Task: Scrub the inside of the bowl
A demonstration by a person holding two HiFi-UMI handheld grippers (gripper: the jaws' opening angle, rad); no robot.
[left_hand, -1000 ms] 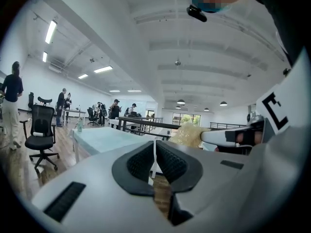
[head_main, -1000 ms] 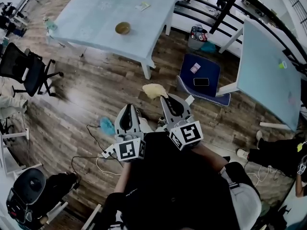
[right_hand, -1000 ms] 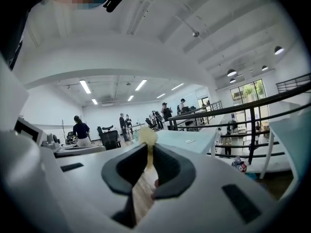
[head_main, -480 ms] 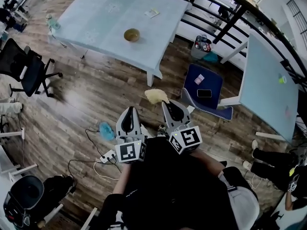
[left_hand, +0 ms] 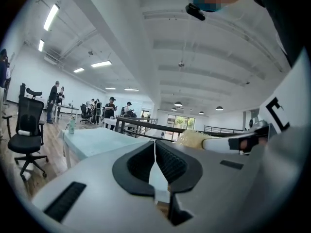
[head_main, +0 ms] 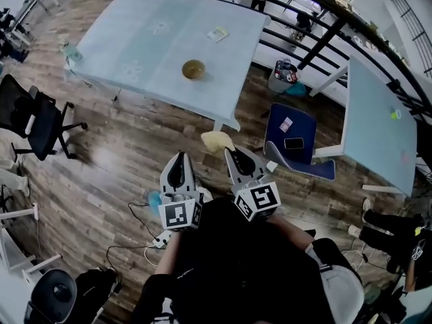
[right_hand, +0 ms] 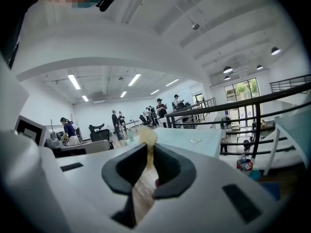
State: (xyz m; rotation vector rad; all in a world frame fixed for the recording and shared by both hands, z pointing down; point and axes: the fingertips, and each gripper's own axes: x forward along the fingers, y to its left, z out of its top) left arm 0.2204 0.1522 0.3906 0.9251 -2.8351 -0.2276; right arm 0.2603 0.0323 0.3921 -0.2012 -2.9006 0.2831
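Observation:
A small brownish bowl (head_main: 194,69) stands alone on the pale blue table (head_main: 148,39), far ahead of both grippers. My right gripper (head_main: 229,152) is shut on a yellow sponge (head_main: 217,140) that sticks out past its tips. The right gripper view has the sponge (right_hand: 147,136) pinched between the jaws (right_hand: 149,149). My left gripper (head_main: 179,155) is held beside it at chest height. Its jaws (left_hand: 155,144) are closing with nothing between them, and the pads meet. The left gripper view also catches the sponge (left_hand: 192,140) at its right.
A blue chair (head_main: 297,140) with a phone on it stands right of the table's near corner. A black office chair (head_main: 30,110) is at left and a second pale table (head_main: 378,127) at right. Cables and a blue object (head_main: 154,198) lie on the wood floor.
The table and bowl have shifted right and nearer in the head view as the person moves toward them. Both grippers keep their pose, with the sponge still held in the right one.

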